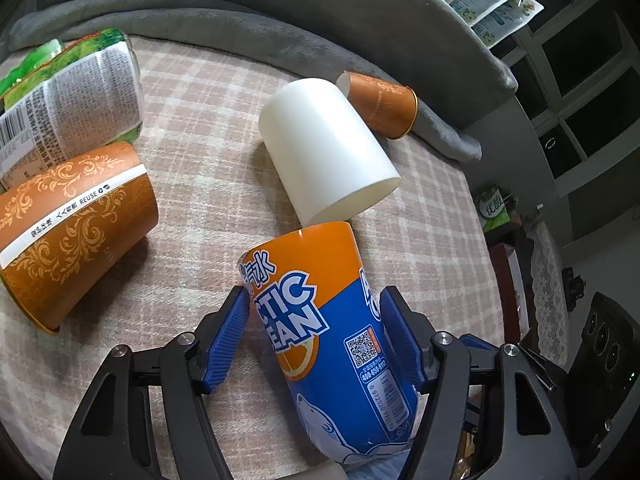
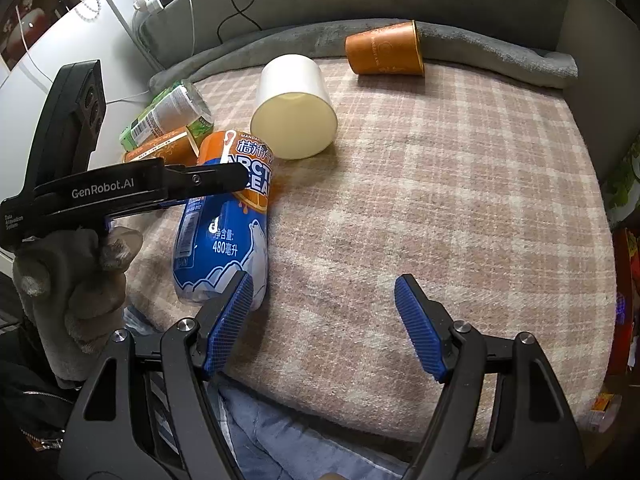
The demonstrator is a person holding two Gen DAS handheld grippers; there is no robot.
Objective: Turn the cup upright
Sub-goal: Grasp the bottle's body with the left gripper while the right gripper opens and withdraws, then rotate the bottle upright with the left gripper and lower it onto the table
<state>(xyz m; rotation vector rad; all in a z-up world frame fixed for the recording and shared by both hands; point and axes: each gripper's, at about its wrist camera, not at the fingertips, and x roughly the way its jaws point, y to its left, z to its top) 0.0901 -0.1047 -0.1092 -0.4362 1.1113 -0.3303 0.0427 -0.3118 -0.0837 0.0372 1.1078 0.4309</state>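
Observation:
A blue and orange Arctic Ocean cup [image 1: 320, 332] lies on its side on the plaid cloth [image 1: 208, 184]. My left gripper [image 1: 316, 304] is open with its blue pads on either side of the cup, apart from it. In the right wrist view the same cup [image 2: 228, 224] lies at the left with the left gripper [image 2: 200, 178] over it. My right gripper [image 2: 324, 292] is open and empty above bare cloth. A white cup [image 1: 324, 148] lies on its side just beyond; it also shows in the right wrist view [image 2: 294, 108].
A large orange patterned cup [image 1: 76, 232] lies on its side at the left. A small orange cup [image 1: 380, 104] lies by the grey blanket [image 1: 240, 20]. A green labelled cup [image 1: 68, 96] lies at the far left. Cables [image 2: 236, 0] run over the back cushion.

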